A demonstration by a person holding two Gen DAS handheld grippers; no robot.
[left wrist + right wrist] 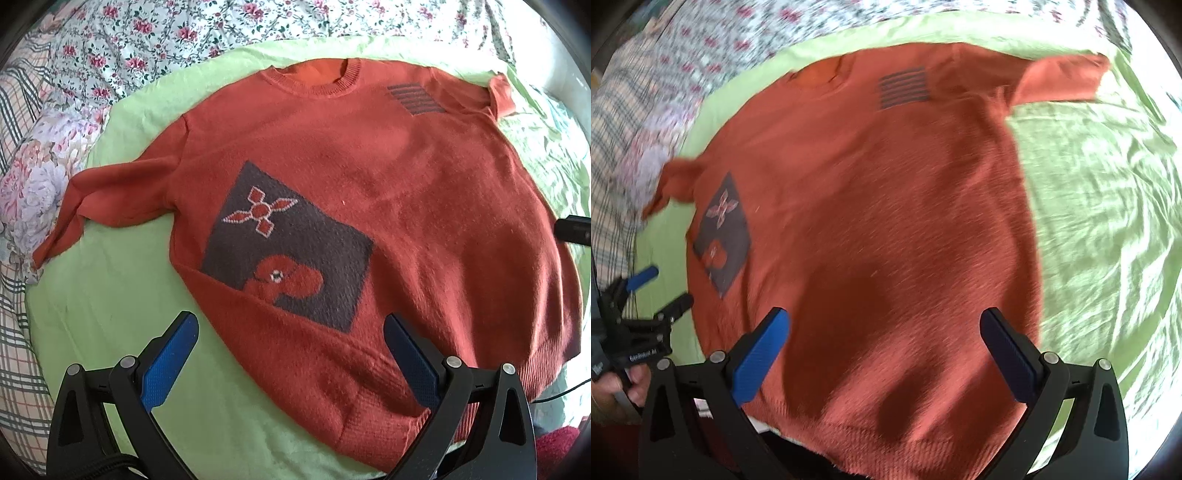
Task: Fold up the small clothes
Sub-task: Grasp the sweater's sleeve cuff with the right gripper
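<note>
I hold both the left gripper (291, 332) and the right gripper (884, 328) wide open and empty above the sweater (369, 192); risk: a pinch at the thick hem (886, 443) catches one layer only, skewing the fold.

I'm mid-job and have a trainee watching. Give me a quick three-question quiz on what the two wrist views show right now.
1. True or false: the left gripper is shut on the sweater.
2. Which lies on the chest near the neckline? A) grey stripe patch B) a zip C) a button row
3. Fill in: the sweater lies front-up on a ____ sheet.

Key
1. False: both it and the right gripper are open, holding nothing.
2. A. The larger grey panel with the flower motifs sits lower.
3. Green. Floral bedding lies beyond it.
</note>
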